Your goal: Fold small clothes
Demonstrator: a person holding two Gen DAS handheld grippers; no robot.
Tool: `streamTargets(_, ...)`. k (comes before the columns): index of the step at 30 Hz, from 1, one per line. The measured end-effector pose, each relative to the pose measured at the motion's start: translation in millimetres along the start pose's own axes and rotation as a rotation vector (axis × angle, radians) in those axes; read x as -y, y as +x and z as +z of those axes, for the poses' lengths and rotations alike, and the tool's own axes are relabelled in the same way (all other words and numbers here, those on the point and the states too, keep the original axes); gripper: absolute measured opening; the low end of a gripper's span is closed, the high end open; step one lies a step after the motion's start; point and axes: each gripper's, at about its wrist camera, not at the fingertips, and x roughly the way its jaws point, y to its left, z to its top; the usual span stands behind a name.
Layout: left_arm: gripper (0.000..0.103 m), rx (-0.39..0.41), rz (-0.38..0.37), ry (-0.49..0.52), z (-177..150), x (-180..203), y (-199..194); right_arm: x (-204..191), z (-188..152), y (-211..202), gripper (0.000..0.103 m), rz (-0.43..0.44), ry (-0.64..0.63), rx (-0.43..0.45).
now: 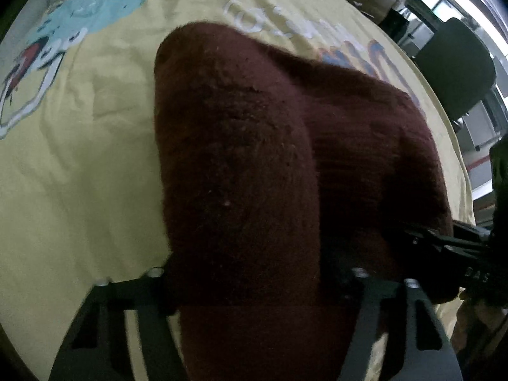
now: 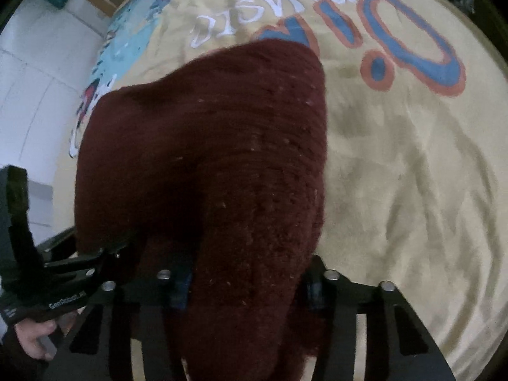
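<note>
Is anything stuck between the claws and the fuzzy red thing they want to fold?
No, nothing visible is in the way. The dark red knitted cloth already fills the gap of the left claw and of the right claw. Under it lies only the yellow printed sheet.

- The yellow cloth [image 2: 397, 174] bears white handwritten letters reading "music", seen upside down.
- Beside them stand big blue letters edged in orange, partly covered, not fully readable.
- The left claw [image 2: 104, 254] carries the white brand "GenRobot".
</note>
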Motion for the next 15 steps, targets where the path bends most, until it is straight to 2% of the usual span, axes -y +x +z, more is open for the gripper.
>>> streamTargets(2,0.046,0.014,-0.003,0.012,3,6,-8,-11,1,-9,0.04,-0.031,-0.031,0.024)
streamTargets(6,0.042,0.05,-0.051,0.042,7,5,-36,-31,-3,-39,0.037,-0.042,-0.094,0.086)
streamTargets(12,0.042,0.148,-0.074,0.059,6,-30,-101,-90,0,-67,0.035,0.01,-0.191,0.143)
streamTargets(15,0.042,0.176,-0.048,0.057,-4,-57,-124,-126,2,-64,0.035,0.031,-0.236,0.15)
